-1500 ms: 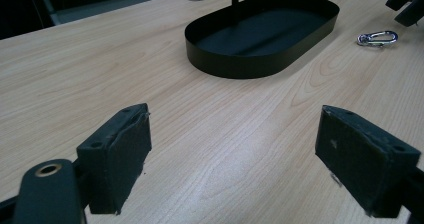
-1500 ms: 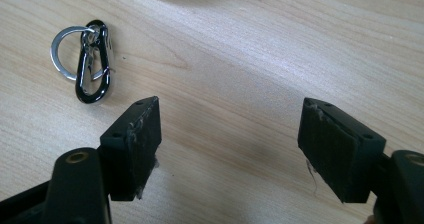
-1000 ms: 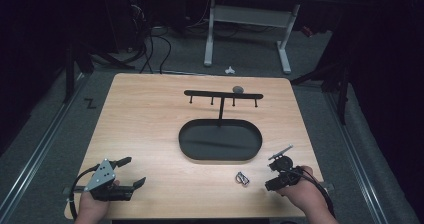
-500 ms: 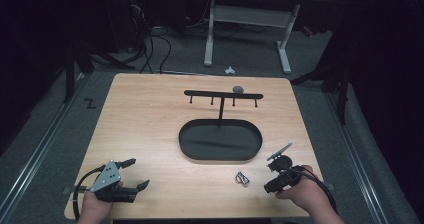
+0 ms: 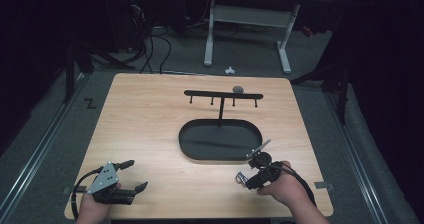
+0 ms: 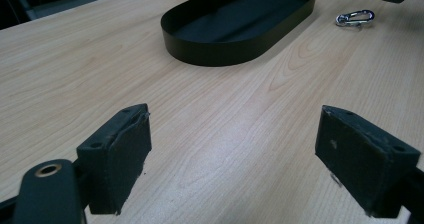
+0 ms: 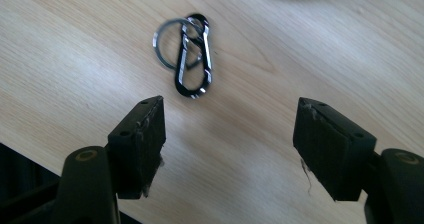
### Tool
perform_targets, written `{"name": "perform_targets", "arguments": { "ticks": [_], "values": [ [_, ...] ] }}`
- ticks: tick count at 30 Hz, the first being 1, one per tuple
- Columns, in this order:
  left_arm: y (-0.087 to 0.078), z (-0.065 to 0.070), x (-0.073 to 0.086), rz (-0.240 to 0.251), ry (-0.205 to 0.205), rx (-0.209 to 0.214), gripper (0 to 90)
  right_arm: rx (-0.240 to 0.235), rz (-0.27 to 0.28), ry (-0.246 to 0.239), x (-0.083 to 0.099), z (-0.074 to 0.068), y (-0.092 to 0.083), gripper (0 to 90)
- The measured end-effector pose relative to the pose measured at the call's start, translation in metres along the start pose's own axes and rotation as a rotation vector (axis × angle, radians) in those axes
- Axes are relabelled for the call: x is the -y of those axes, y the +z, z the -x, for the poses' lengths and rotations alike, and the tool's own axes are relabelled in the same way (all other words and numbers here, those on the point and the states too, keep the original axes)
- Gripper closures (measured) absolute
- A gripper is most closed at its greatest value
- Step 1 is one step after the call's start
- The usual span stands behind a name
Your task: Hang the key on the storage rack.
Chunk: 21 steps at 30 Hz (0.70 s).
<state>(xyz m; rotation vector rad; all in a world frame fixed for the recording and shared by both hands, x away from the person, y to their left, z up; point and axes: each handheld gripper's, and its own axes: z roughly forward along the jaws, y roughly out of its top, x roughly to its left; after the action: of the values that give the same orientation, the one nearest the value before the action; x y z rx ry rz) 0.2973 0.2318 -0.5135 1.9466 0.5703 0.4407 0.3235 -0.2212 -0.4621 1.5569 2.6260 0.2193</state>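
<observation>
The key ring [image 7: 170, 43] on the carabiner [image 7: 194, 59] is blurred; the tray [image 6: 240, 26] is cut off by the top edge.

Table top [image 5: 150, 129]: light wood-grain laminate, smooth, slight satin sheen, grain lines clear in both gripper views. Oval tray [image 6: 235, 49]: thin black sheet metal by the look of it, matt outside, floor faintly reflective. Rack [image 5: 222, 95] above it: same matt black finish. Carabiner [image 7: 195, 64] with key ring [image 7: 167, 44]: polished metal, dark glossy body, bright chrome-like ring, sharp highlights. Right gripper [image 7: 230, 149] pads [image 7: 142, 144]: matt black rubbery foam, edges frayed, fibres hanging off. Left gripper [image 6: 250, 159] pads [image 6: 122, 156]: same material, dusty, worn corners. Jaw arms: smooth black plastic, brass-coloured inserts. Left gripper's top plate [image 5: 103, 179]: flat grey, dull.
</observation>
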Motion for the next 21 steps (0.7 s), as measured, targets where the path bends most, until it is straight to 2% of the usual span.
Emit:
{"name": "perform_targets", "arguments": {
  "ticks": [8,13,21],
  "values": [
    [-0.001,0.000,0.000,0.006,0.000,0.001,15.2,-0.007,-0.021,-0.011,-0.013,-0.011,0.015,30.9],
    [-0.001,0.000,0.000,0.004,0.003,0.005,15.3,-0.003,-0.021,-0.020,-0.020,-0.015,0.018,32.5],
    [-0.001,0.001,0.000,0.001,0.007,0.013,15.2,-0.026,-0.016,0.026,-0.025,-0.007,0.017,51.2]
  ]
}}
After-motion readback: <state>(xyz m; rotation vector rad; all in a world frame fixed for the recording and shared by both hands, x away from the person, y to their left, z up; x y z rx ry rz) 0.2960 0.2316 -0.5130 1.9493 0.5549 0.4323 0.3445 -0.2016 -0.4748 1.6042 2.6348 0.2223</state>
